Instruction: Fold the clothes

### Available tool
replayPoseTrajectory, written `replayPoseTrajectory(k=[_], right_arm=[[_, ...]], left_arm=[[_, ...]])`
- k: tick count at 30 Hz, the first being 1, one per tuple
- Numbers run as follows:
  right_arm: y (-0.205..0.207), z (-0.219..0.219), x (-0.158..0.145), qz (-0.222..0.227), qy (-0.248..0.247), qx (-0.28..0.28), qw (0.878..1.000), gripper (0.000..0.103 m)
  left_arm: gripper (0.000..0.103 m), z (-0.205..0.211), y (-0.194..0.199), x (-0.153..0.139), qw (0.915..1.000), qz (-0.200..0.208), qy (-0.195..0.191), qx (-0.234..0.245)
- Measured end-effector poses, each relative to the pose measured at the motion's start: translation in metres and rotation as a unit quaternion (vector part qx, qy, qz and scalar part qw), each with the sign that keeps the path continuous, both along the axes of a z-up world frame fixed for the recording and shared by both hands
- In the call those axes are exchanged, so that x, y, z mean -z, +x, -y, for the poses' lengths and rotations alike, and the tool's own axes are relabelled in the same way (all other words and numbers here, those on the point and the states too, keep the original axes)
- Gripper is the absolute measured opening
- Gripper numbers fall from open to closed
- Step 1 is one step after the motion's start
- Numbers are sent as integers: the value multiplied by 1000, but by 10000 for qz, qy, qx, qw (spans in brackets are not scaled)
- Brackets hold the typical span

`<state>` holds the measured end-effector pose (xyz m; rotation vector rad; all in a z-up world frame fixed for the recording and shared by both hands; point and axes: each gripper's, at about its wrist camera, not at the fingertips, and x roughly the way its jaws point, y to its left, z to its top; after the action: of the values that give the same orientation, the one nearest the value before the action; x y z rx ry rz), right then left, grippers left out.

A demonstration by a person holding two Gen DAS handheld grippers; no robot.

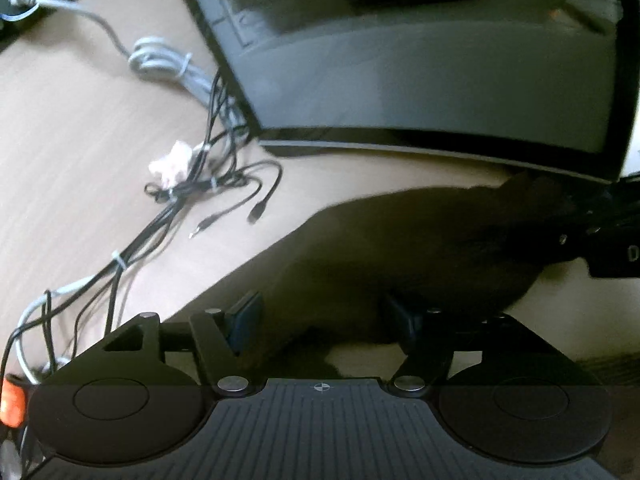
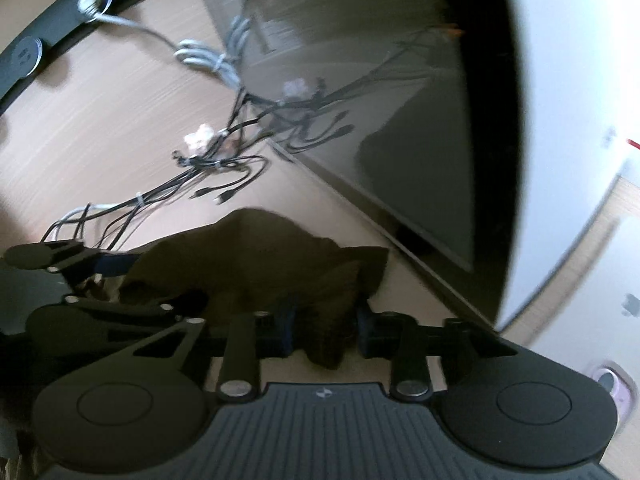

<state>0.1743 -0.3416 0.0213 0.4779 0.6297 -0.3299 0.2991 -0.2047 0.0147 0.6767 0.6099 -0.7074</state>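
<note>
The dark cloth (image 2: 256, 264) was gripped by the right gripper (image 2: 325, 330). The left gripper (image 1: 324, 322) was held half open around its edge, grip indeterminate.

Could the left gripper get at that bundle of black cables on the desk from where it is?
Probably yes. The black cables lie in the open on the wooden desk, ahead and left of the left gripper. Nothing blocks the path, but dark cloth sits between its fingers and would need releasing first.
</note>
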Motion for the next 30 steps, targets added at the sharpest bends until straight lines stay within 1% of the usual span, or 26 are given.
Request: replayPoseTrajectory(k=[2,3,4,5,6,8,10,11,12,13,15,17,18,20,21,23,24,25,26,27,28,29,30], right_arm=[[2,-4,-4,98,16,-149,9998,16],[3,-6,-9,168,19,-253,9995,13],[5,-10,-16,257,13,-382,9989,11],[7,-13,-22,346,6,-511,9981,10],[9,-17,-31,466,-30,-649,9968,9],[14,-27,-53,759,-131,-954,9925,8],[24,-39,-75,1058,-218,-1334,9852,6],[31,-46,-85,1187,-253,-1539,9806,4],[40,-56,-95,1301,-266,-1786,9749,4],[49,-66,-106,1412,-277,-2034,9685,4],[67,-89,-121,1586,-308,-2570,9528,4],[85,-123,-136,1757,-397,-3205,9300,4],[93,-143,-141,1821,-433,-3540,9163,4],[107,-182,-149,1922,-487,-4197,8857,4],[112,-202,-150,1959,-489,-4524,8687,4],[112,-232,-150,1955,-374,-5026,8413,4],[112,-247,-150,1950,-314,-5269,8267,5],[112,-262,-150,1943,-255,-5508,8113,10],[112,-277,-150,1935,-195,-5742,7953,20],[106,-281,-149,1934,-217,-5764,7937,27],[101,-284,-147,1934,-244,-5775,7928,42],[102,-279,-143,1875,-299,-5633,8041,54],[103,-275,-139,1813,-355,-5481,8158,58]], left_arm=[[61,-1,2,1,10000,-48,-20,-8],[46,-1,2,0,10000,-75,-25,0],[28,-1,2,0,10000,-85,-31,-28],[22,-2,3,-2,9999,-84,-61,-92],[20,-5,4,-5,9997,-112,-163,-165],[17,-16,5,-15,9980,-223,-503,-320],[15,-30,1,-30,9948,-241,-889,-430],[14,-39,-2,-39,9926,-229,-1092,-475],[12,-48,-5,-47,9899,-197,-1295,-539],[12,-59,-9,-56,9865,-127,-1494,-660],[12,-86,-19,-74,9773,24,-1872,-988],[12,-118,-30,-90,9657,171,-2193,-1377],[13,-134,-37,-96,9591,247,-2328,-1589],[14,-169,-52,-102,9448,383,-2500,-2082],[16,-185,-60,-100,9370,394,-2551,-2354],[24,-219,-75,-96,9190,416,-2646,-2892],[36,-234,-81,-93,9089,371,-2696,-3159],[45,-248,-86,-86,8979,231,-2754,-3426],[48,-262,-90,-80,8860,91,-2808,-3690],[52,-276,-95,-73,8731,-50,-2860,-3949],[55,-290,-99,-67,8592,-190,-2909,-4204],[56,-301,-103,-62,8488,-298,-2931,-4390],[61,-306,-105,-60,8476,-342,-2901,-4431]])
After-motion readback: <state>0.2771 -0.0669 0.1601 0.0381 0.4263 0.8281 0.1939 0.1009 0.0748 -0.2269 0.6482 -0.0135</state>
